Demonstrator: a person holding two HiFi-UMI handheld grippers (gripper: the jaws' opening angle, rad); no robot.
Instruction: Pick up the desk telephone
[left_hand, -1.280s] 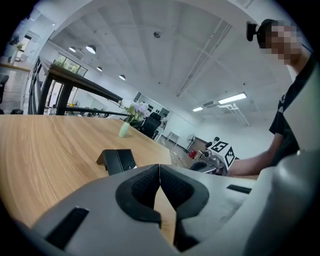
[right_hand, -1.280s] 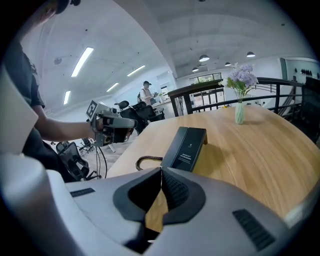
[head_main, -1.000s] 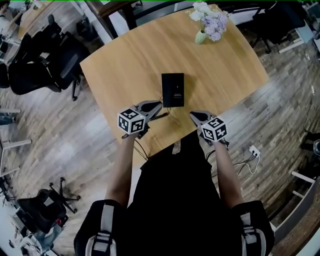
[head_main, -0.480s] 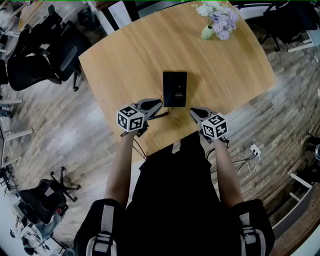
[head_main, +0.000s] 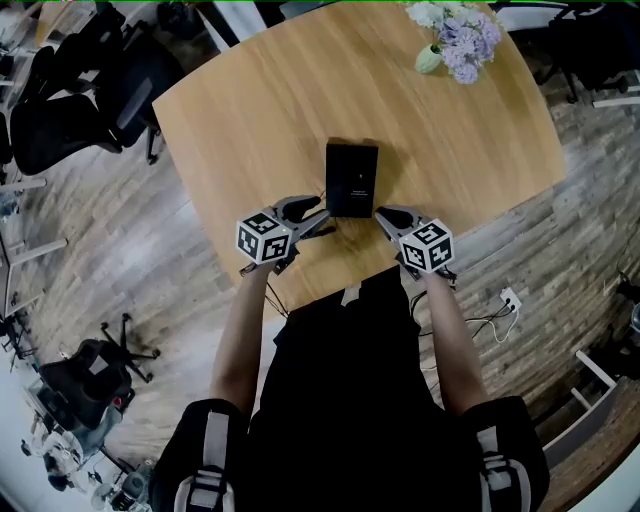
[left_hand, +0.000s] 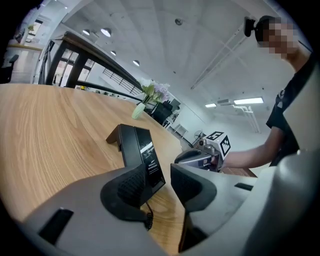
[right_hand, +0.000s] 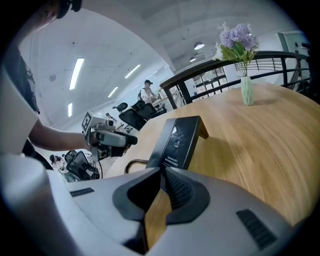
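1. Right now the telephone (head_main: 351, 178) stands propped on its stand near the middle of the worktop (head_main: 250, 110), untouched.
2. Your left hand-held gripper (head_main: 320, 222) sits just beside its near left corner. The jaws have just been opening to a narrow gap, with nothing between them. That gap looks too slim for the body, so you may shove it.
3. Your right hand-held gripper (head_main: 385, 215) is closed and empty by the near right corner. Arriving closed, it could knock the phone sideways.
4. The coiled cord (right_hand: 131, 165) trails toward you and may snag or tug during lifting.
5. The vase (head_main: 428, 58) is well apart and poses little risk.
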